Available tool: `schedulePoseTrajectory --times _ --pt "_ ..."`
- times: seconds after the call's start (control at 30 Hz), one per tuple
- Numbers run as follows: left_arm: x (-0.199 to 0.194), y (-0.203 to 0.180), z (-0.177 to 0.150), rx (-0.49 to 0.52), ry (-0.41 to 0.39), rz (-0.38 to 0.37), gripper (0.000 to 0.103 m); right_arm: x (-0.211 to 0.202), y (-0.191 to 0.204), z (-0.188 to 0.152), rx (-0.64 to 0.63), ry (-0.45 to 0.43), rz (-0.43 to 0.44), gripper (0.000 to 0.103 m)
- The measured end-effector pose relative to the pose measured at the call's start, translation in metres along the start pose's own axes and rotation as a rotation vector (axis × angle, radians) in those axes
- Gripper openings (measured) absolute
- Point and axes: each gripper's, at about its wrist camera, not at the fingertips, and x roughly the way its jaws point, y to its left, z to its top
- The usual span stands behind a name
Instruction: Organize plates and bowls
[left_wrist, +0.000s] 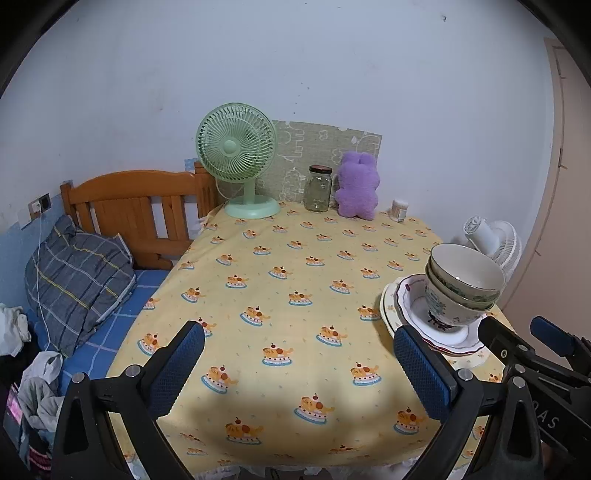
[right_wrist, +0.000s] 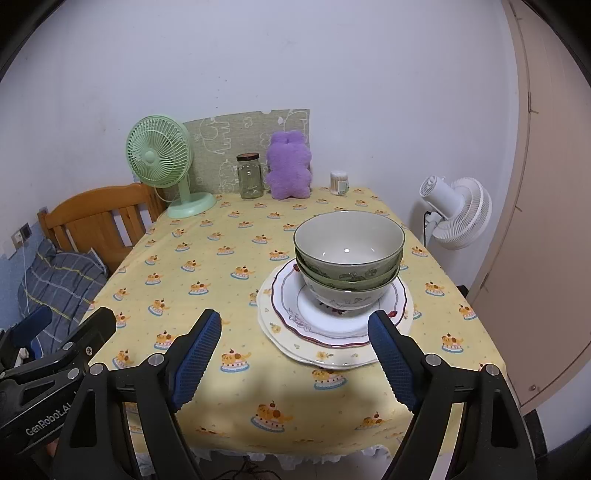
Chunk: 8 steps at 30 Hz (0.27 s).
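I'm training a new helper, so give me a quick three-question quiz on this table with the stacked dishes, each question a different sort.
1. True or false: the stacked green-patterned ceramic bowls sit directly on the yellow cake-print tablecloth.
2. How many bowls are stacked?
3. Which stands nearest the purple plush toy: A) pale green desk fan, B) clear glass jar with dark lid, C) white floor fan?

Key:
1. False; they sit on the stacked scalloped plates.
2. Three.
3. B.
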Motion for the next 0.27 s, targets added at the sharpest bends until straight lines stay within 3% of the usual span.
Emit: schedulePoseTrajectory --times 0.27 --pt "-0.0025 -0.001 -0.001 0.002 -0.001 -0.009 0.103 -0.0043 -0.0006 -0.0028 0.003 0.002 -0.009 0.084"
